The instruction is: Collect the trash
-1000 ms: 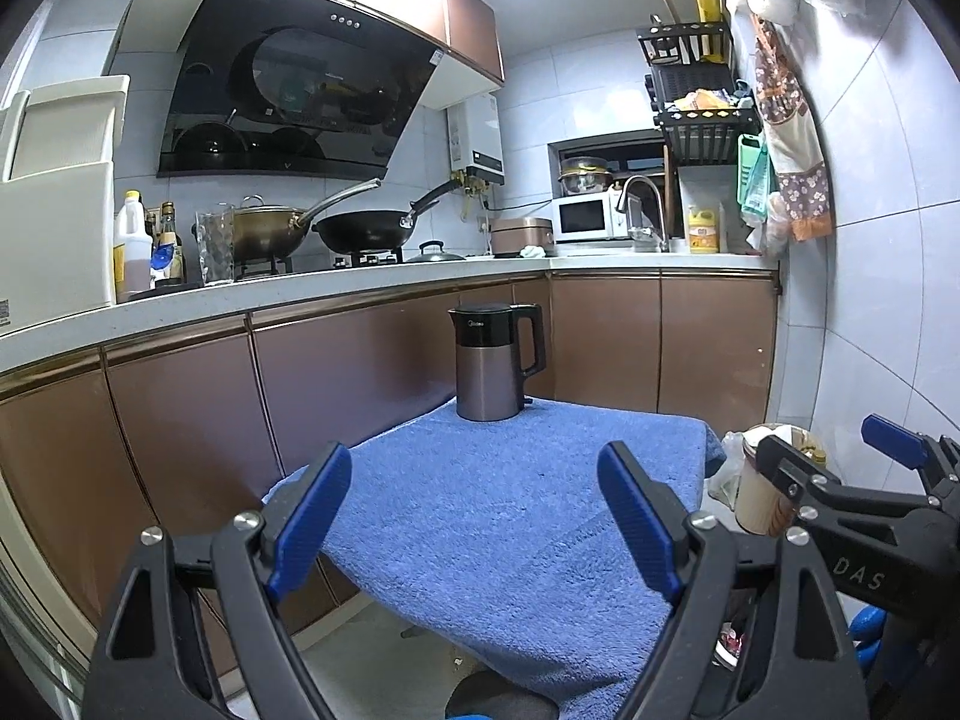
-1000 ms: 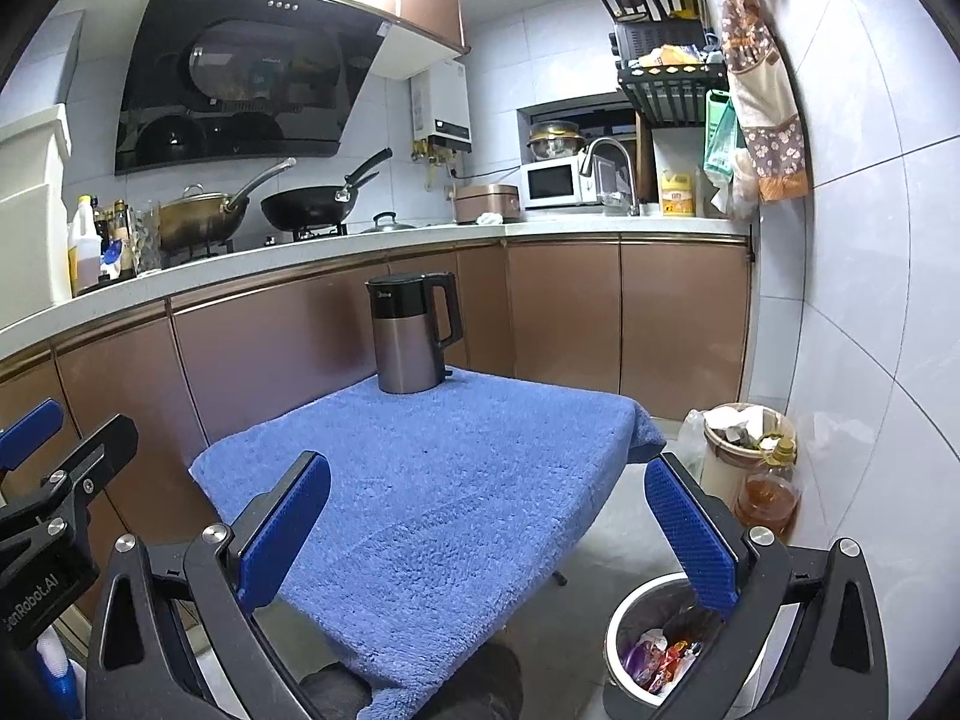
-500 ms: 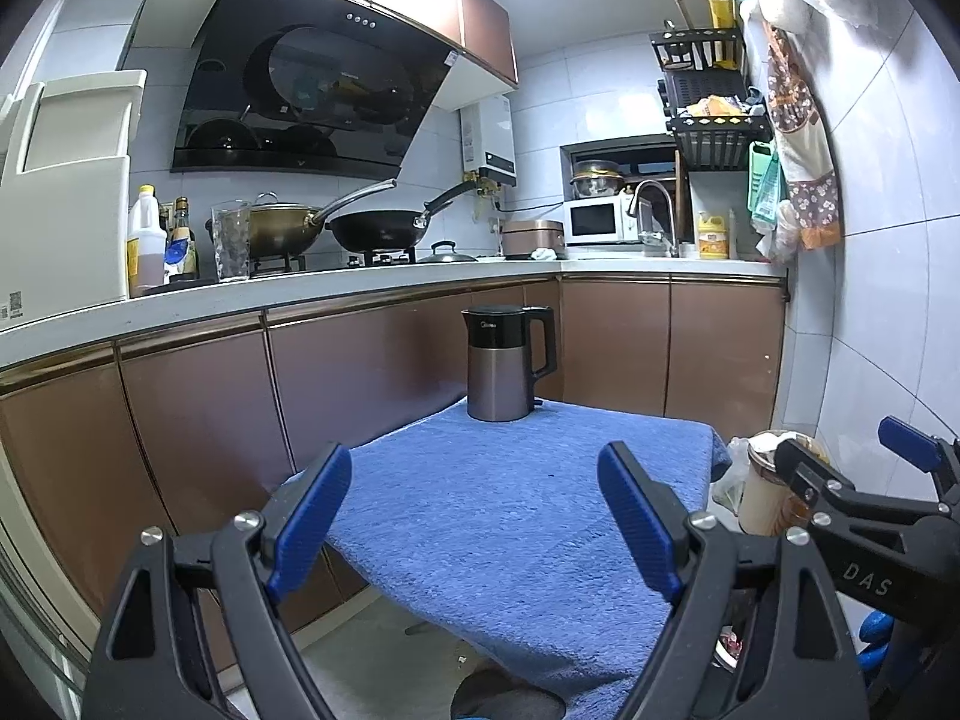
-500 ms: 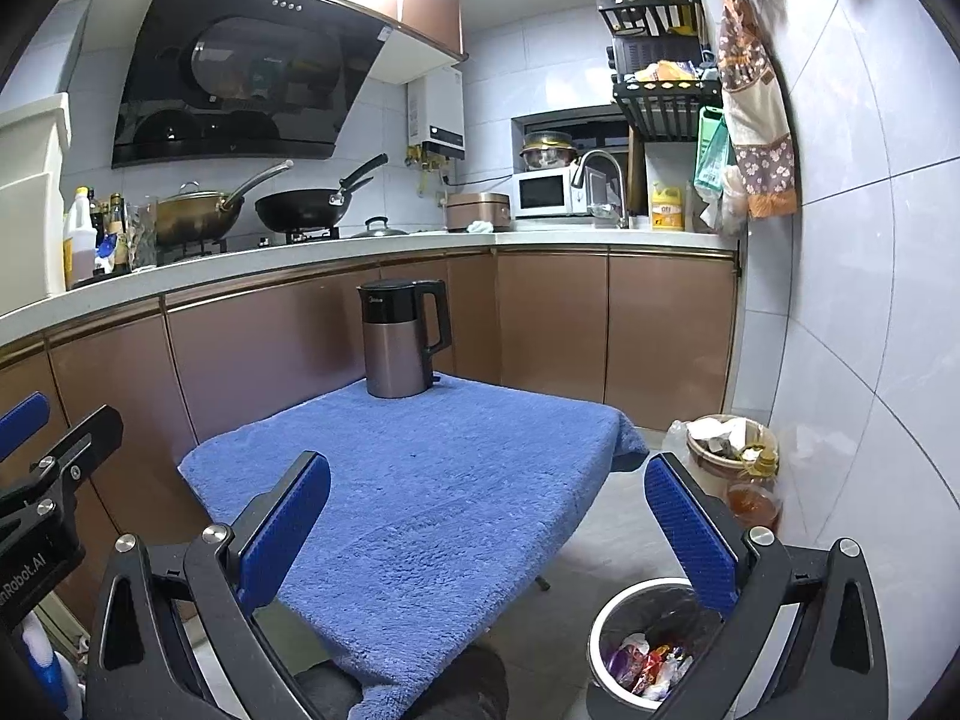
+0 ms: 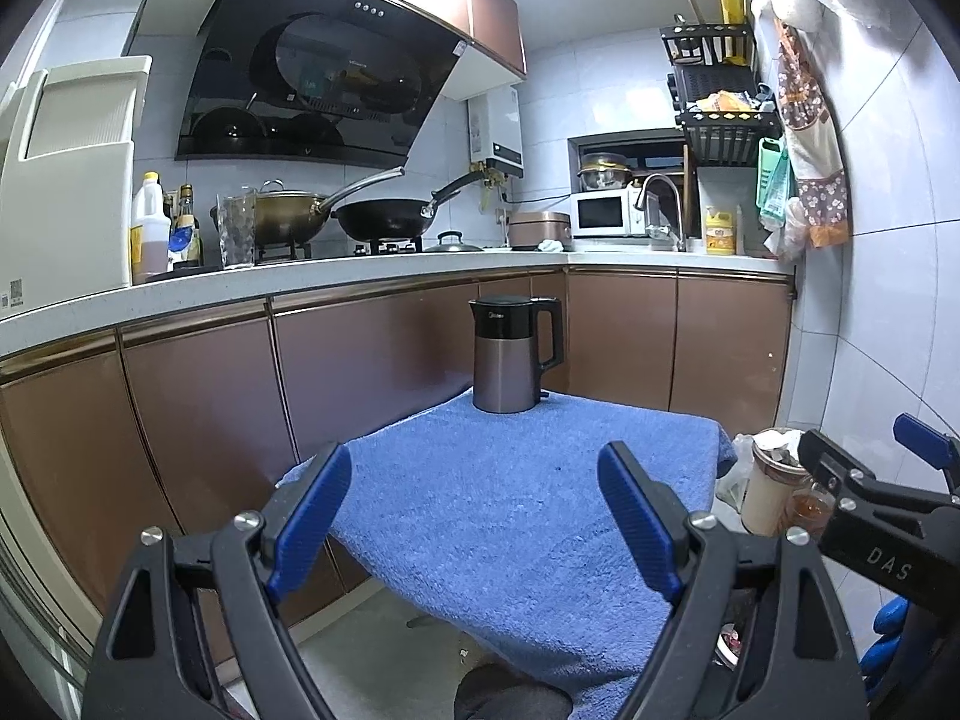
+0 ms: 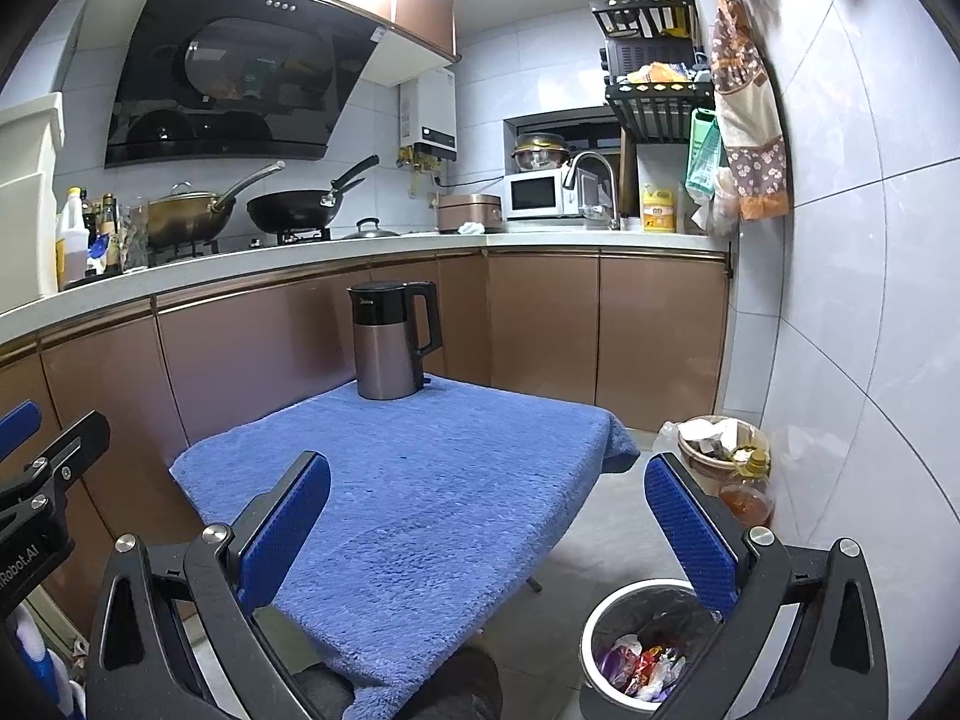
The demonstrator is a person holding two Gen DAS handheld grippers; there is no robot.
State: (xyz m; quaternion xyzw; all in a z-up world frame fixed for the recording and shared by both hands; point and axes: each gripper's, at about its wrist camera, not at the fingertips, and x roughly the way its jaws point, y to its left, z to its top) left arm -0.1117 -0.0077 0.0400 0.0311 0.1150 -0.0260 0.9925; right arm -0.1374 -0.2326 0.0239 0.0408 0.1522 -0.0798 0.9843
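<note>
A small kitchen with white tiled walls (image 6: 840, 210) and brown cabinet doors (image 5: 360, 360) under a pale L-shaped counter (image 5: 360, 270). A black range hood (image 5: 312, 78) hangs above the stove. A microwave (image 6: 534, 195) sits in the far corner. The floor (image 6: 612, 534) is light grey, lit from overhead.

Open blue-towelled worktop (image 6: 420, 498) across mid-frame, blocked only by kettle (image 6: 390, 348) at far edge. Bin (image 6: 642, 648) lower right; bucket (image 6: 717, 450) and bottle (image 6: 744, 489) against right wall.
</note>
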